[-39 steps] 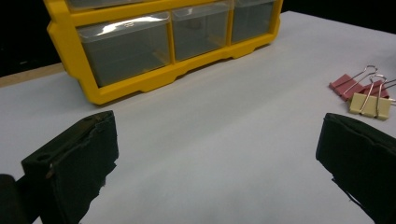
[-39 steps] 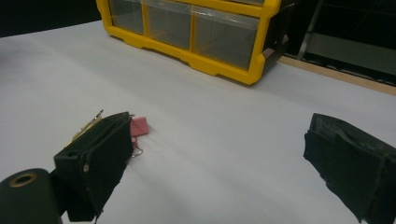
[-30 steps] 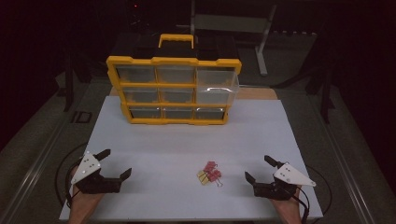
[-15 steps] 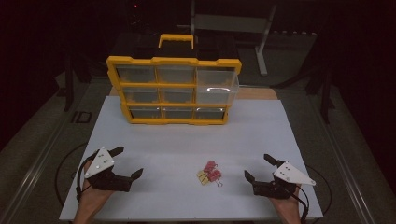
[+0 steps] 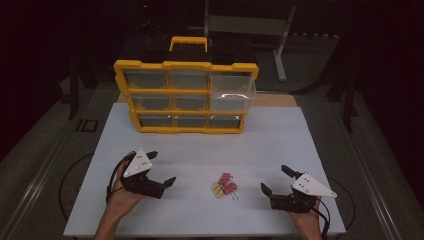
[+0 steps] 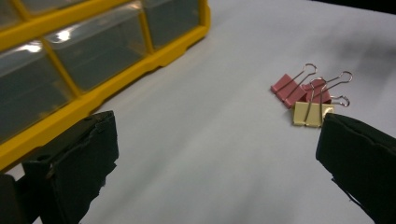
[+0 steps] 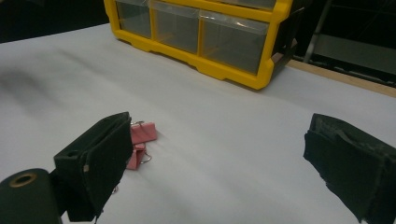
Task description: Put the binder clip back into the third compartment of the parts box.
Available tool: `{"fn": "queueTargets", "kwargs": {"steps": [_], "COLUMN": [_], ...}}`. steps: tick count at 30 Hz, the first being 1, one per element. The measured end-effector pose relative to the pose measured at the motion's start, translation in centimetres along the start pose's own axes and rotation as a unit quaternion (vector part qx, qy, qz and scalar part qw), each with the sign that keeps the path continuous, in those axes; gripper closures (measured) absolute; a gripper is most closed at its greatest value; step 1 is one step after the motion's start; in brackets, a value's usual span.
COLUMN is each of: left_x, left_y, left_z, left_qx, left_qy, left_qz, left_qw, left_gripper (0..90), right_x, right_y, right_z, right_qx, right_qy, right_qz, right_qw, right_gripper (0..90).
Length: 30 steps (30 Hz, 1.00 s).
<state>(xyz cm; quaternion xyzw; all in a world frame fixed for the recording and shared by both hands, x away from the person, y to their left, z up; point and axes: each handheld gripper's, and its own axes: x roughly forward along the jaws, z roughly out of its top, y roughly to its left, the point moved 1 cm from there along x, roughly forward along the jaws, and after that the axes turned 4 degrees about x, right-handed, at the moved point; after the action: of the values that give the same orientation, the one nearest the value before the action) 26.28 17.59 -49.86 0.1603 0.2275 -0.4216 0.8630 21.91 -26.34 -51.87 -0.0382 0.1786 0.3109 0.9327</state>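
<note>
As the left gripper (image 5: pixel 161 170) has slid inward with jaws wide and empty, closing on the small pile of pink and yellow metal binder clips (image 5: pixel 224 184), likely pickup; right gripper (image 5: pixel 274 180) equally agape, beside them; yellow plastic drawer organiser (image 5: pixel 186 95) well beyond

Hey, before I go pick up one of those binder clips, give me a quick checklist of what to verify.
1. Left hand-held gripper open: ok.
2. Right hand-held gripper open: ok.
3. Both empty: ok.
4. Clips lying in the open between the two: ok.
5. Clips separate enough to take one alone: not ok; the yellow clip and pink clips touch in a cluster.
6. Open drawer, top right of the organizer, has room: cannot tell.
</note>
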Motion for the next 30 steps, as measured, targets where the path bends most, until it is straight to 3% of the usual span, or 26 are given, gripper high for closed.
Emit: {"fn": "queueTargets", "kwargs": {"steps": [13,21,30], "left_x": [4.1,6.6,9.1], "left_y": [-1.8,-3.6,-5.7], "left_z": [1.0,1.6,2.1], "left_qx": [-0.003,0.006,0.015], "left_qy": [0.043,0.072,0.107], "left_qz": [-0.042,-0.071,-0.085], "left_qw": [0.9982,0.9948,0.9906], "left_gripper": [0.0,0.0,0.1], "right_x": [0.0,0.1,0.0], "right_y": [0.0,0.0,0.0], "right_z": [0.0,0.0,0.2], "right_qx": [0.001,0.001,-0.001], "right_qy": [0.002,0.003,0.002], "right_qz": [0.001,0.001,-0.001], "right_qw": [1.0,1.0,1.0], "right_gripper": [7.6,7.5,7.5]}}
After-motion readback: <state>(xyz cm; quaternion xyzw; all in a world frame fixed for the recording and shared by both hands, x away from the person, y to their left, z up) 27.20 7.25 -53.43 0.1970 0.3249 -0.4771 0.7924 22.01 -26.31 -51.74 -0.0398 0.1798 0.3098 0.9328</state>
